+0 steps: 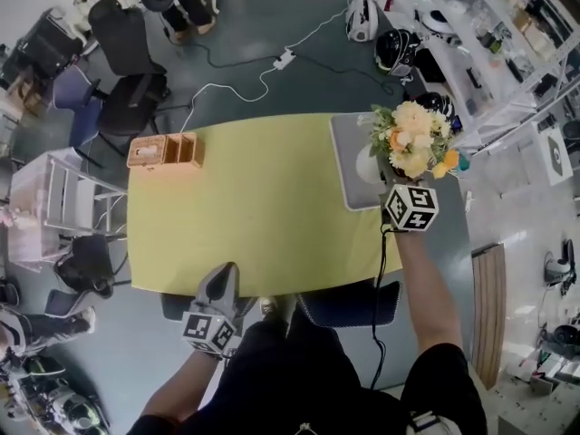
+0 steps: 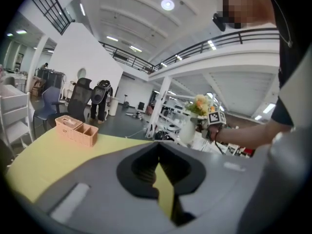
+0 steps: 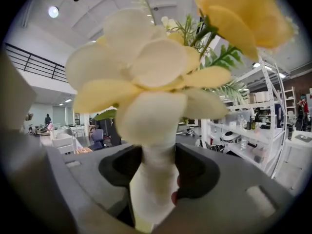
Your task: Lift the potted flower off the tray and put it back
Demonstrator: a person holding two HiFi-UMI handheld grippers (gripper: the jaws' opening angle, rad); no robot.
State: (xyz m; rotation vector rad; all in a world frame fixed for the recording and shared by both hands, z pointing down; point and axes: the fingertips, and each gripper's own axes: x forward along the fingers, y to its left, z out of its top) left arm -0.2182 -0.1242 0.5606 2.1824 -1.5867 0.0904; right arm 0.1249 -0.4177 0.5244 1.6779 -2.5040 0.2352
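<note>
"What colours does the potted flower have?"

"Cream, pale yellow and orange blooms, green leaves, and a white pot. The tray at the far right is plain grey."

"And the table?"

"The table is a flat yellow-green with no pattern. At its far left is a peach-coloured organiser."

"And what you're holding?"

"My right hand-held gripper and my left hand-held gripper are both grey, black on the inner faces. Each has black-and-white square markers on it. My top is black. The floor is dark blue-grey, with a white power strip on it."
</note>
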